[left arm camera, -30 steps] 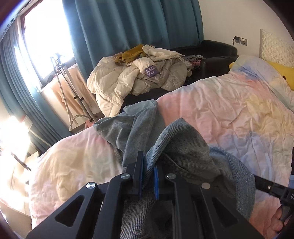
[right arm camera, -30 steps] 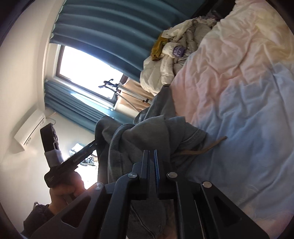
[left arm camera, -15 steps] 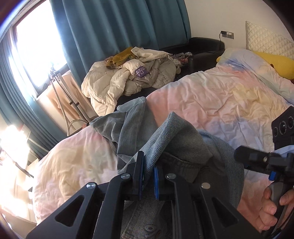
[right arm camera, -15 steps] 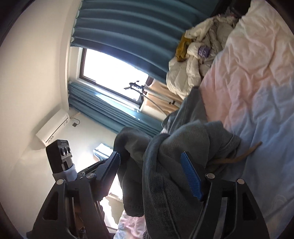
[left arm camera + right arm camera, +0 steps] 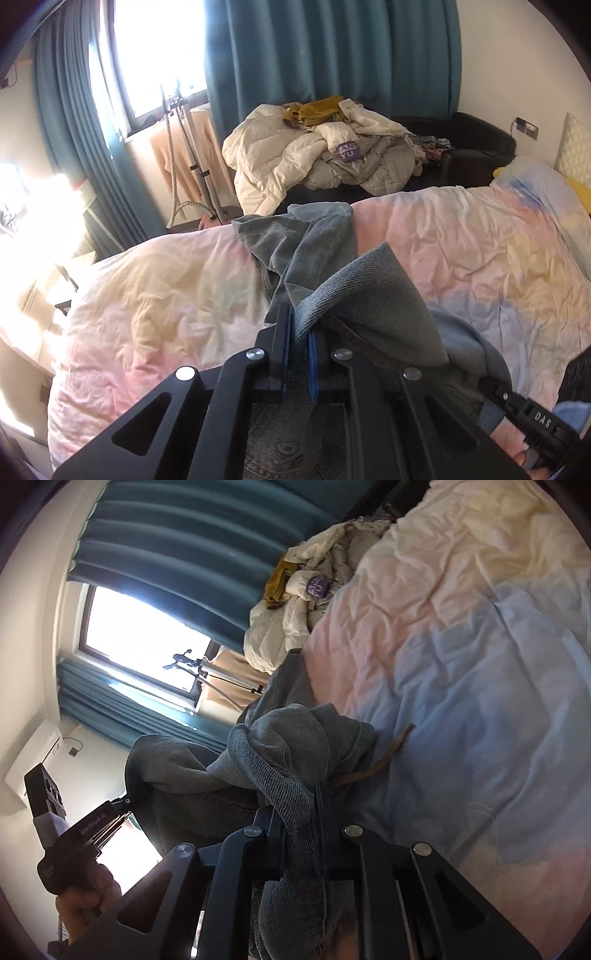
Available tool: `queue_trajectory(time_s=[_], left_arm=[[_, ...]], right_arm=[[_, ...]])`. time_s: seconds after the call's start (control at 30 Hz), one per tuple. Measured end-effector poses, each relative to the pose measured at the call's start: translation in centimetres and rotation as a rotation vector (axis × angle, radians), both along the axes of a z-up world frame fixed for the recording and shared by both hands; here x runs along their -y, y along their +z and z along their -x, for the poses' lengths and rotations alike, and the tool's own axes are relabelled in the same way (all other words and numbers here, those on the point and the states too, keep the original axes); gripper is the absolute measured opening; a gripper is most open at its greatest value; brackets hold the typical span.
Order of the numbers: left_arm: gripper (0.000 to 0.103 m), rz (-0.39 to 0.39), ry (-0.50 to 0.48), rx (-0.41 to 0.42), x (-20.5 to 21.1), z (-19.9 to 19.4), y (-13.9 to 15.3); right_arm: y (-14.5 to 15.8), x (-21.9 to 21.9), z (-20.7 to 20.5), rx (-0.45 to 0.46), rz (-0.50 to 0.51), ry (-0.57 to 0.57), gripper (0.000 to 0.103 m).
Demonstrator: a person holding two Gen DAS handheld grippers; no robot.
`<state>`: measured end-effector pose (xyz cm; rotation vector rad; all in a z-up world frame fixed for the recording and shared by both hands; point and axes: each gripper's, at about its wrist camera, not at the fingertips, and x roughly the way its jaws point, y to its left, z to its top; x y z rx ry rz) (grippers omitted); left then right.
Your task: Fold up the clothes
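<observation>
Only right view shows brown strap (image 5: 384, 760)

Bunched grey-blue denim garment (image 5: 369, 288) over bed

Right claw (image 5: 301, 812) closing, pinching a thick fold of grey denim garment (image 5: 291, 746) between its fingers. Left claw (image 5: 125, 802) at lower left grips the same garment's other edge. Pastel bed cover (image 5: 480, 646) beyond; brown cord (image 5: 384, 760) trails on it.
</observation>
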<state>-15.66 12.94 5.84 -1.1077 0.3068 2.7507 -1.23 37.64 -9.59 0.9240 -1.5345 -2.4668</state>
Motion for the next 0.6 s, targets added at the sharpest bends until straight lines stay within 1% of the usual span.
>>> queue_trajectory(time_s=[0.07,0.13,0.23,0.27,0.3,0.33,0.4,0.43,0.5,0.57,0.6], left_arm=[[0.006,0.021,0.040,0.004,0.0,1.9,-0.7],[0.006,0.059,0.051,0.004,-0.6,4.1,-1.7],[0.005,0.103,0.073,0.016,-1.7,7.7,-3.7],[0.005,0.128,0.084,0.015,-2.1,8.8,-4.6],[0.000,0.154,0.095,0.015,-2.5,9.9,-5.4],[0.000,0.189,0.112,0.015,-2.5,11.1,-6.3],[0.000,0.168,0.123,0.048,-1.9,12.9,-7.9],[0.000,0.157,0.129,0.065,-1.6,13.8,-8.7],[0.000,0.107,0.103,0.067,-1.0,13.6,-8.7],[0.000,0.058,0.078,0.069,-0.5,13.5,-8.7],[0.000,0.039,0.041,0.067,-0.5,12.7,-8.1]], right_arm=[[-1.5,-0.7,-0.3,0.055,0.018,-0.014,0.011],[-2.7,-1.3,0.2,0.094,0.029,-0.005,0.011],[-3.7,-1.7,1.1,0.126,0.007,-0.014,0.011],[-3.9,-1.7,1.4,0.133,-0.008,-0.017,0.012],[-4.0,-1.7,1.8,0.136,-0.030,-0.021,0.012],[-4.2,-1.7,2.1,0.144,-0.049,-0.025,0.012],[-4.9,-1.8,2.7,0.162,-0.069,-0.031,0.012],[-5.5,-1.9,3.0,0.161,-0.057,-0.030,0.012],[-6.3,-2.1,3.5,0.158,-0.043,-0.027,0.013],[-6.5,-2.0,4.2,0.153,-0.056,-0.024,0.013],[-6.6,-1.9,4.5,0.150,-0.063,-0.023,0.013]])
